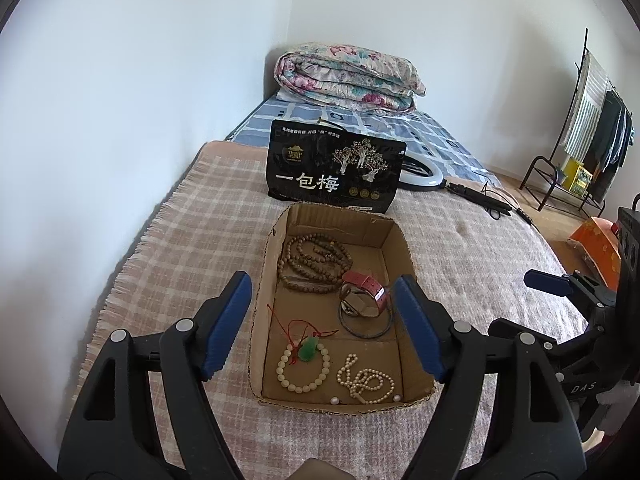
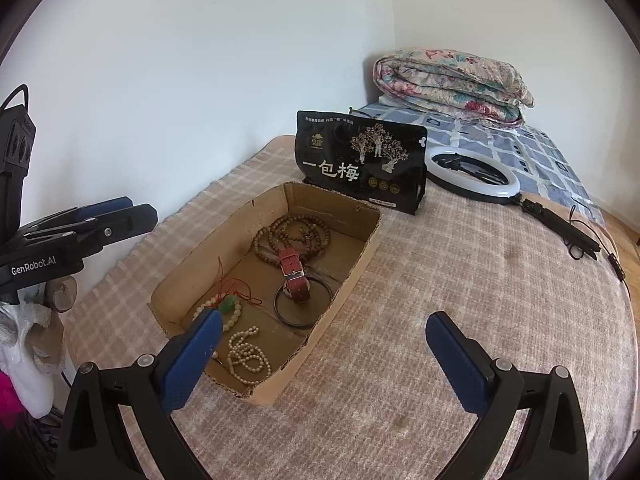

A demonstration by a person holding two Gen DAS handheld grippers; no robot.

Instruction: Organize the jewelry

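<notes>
A shallow cardboard box (image 1: pixel 400 248) (image 2: pixel 352 280) lies on the bed. In it are brown wooden beads (image 1: pixel 314 262) (image 2: pixel 296 236), a red-strap watch (image 1: pixel 366 288) (image 2: pixel 294 276) on a dark bangle (image 1: pixel 362 330) (image 2: pixel 303 322), a cream bead bracelet (image 1: pixel 304 368) (image 2: pixel 234 314) with a green pendant (image 1: pixel 309 350) (image 2: pixel 229 304) on red cord, and a pearl strand (image 1: pixel 366 382) (image 2: pixel 248 356). My left gripper (image 1: pixel 324 320) is open and empty above the box. My right gripper (image 2: pixel 324 344) is open and empty at the box's near right corner.
A black snack bag (image 1: pixel 334 166) (image 2: pixel 360 162) stands behind the box. A ring light (image 2: pixel 472 174) with stand and cable lies to the right. A folded floral quilt (image 1: pixel 348 76) (image 2: pixel 452 84) sits at the far end. A clothes rack (image 1: pixel 580 132) stands on the floor.
</notes>
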